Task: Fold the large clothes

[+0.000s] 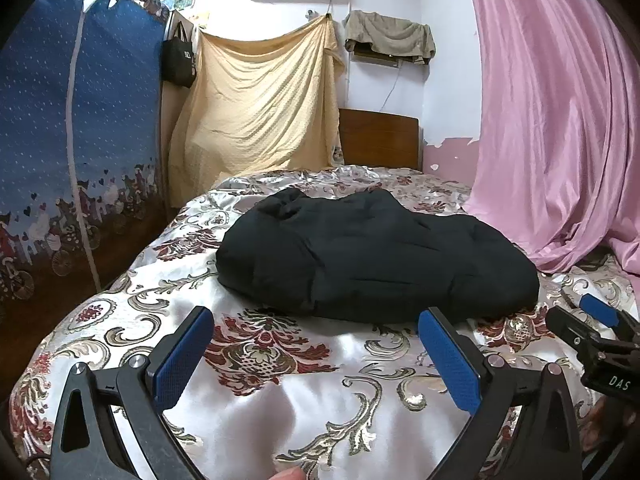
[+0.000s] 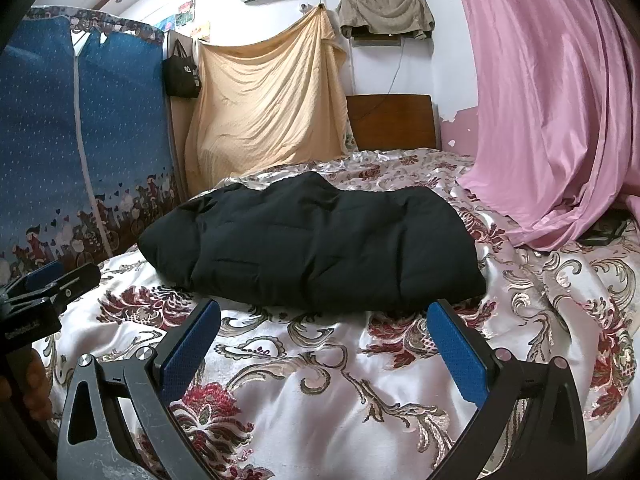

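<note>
A black padded jacket [image 1: 372,256] lies folded into a thick bundle on the bed's flowered satin cover [image 1: 280,400]; it also shows in the right wrist view [image 2: 320,244]. My left gripper [image 1: 316,320] is open and empty, its blue pads just short of the bundle's near edge. My right gripper [image 2: 324,312] is open and empty, also just in front of the bundle. The right gripper shows at the right edge of the left wrist view [image 1: 592,320]. The left gripper shows at the left edge of the right wrist view [image 2: 48,284].
A blue fabric wardrobe [image 1: 72,160] stands along the bed's left side. A pink curtain [image 1: 560,120] drapes onto the bed at the right. A yellow sheet [image 1: 260,108] and a wooden headboard [image 1: 380,140] are at the far end.
</note>
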